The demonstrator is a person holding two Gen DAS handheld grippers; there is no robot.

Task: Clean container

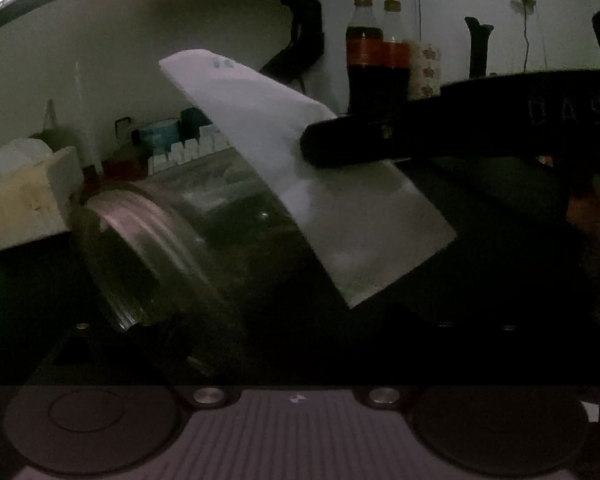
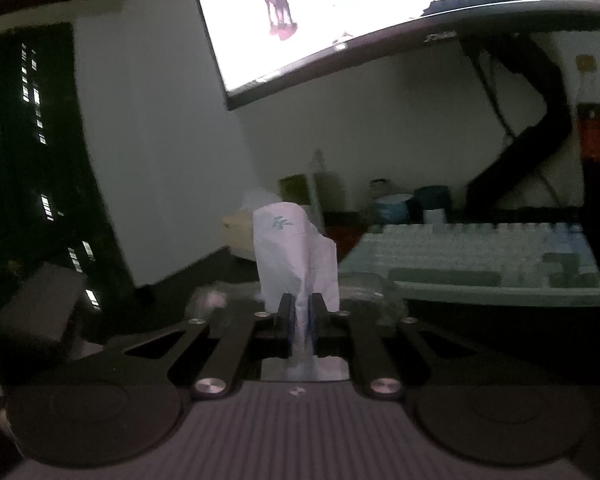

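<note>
A dark desk carries a pale keyboard and cola bottles.

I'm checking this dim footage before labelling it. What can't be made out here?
- Left gripper: its fingers are lost in darkness in the left wrist view; open or shut is unclear.
- Glass jar: its inside is blurred and partly covered by the white tissue.
- Cola bottles: cut off at the right wrist view's right edge.
- Right gripper: pinches the tissue.

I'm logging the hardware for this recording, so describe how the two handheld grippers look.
Right gripper: black linkage bars with silver round pivot bolts, narrow black fingers with blue pads, on a grey ribbed base flanked by two dark round discs. Seen from the left camera, it is a long black body with faint raised lettering. The left gripper shows the same ribbed base, discs and bolts; its fingers are lost in darkness.
</note>
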